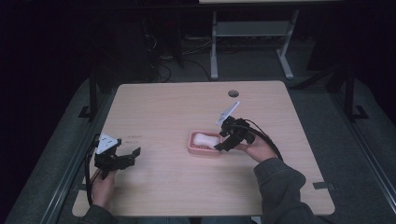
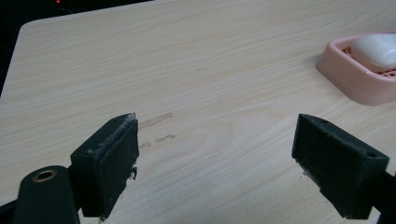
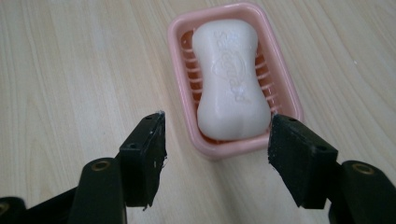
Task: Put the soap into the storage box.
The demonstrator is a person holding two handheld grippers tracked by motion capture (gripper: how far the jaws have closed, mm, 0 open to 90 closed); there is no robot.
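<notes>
The soap point(image 3: 232, 79) lies lengthwise in a pink dish point(image 3: 283, 88) near the middle of the table point(image 1: 163, 107), a white waisted bar with a brand pressed into its top face. The right gripper point(image 3: 217, 156) sits just short of the dish's near end, its jaws spread and bare, one to each side of that end and touching neither dish nor bar. In the high view the same right gripper point(image 1: 223, 142) comes in from the dish's right side, tilted down toward it. Farther out, the left gripper point(image 1: 127, 156) rests low over bare wood well apart from the dish, jaws also wide apart and holding nothing; from its own camera the dish point(image 2: 359, 81) shows at the far right edge with the soap point(image 2: 376, 49) on it.

The bar looks hard and stiff but smooth, so it would likely slide under a light pinch, and more so if damp, which cannot be told here. It seems light enough for one gripper. The best hold is probably across the narrow waist, where the pads can seat against the inward curve rather than the rounded ends. The dish rim stands close along both long sides, so the pads would need to come from above. The dish itself looks light and might shift or lift with the bar.
</notes>
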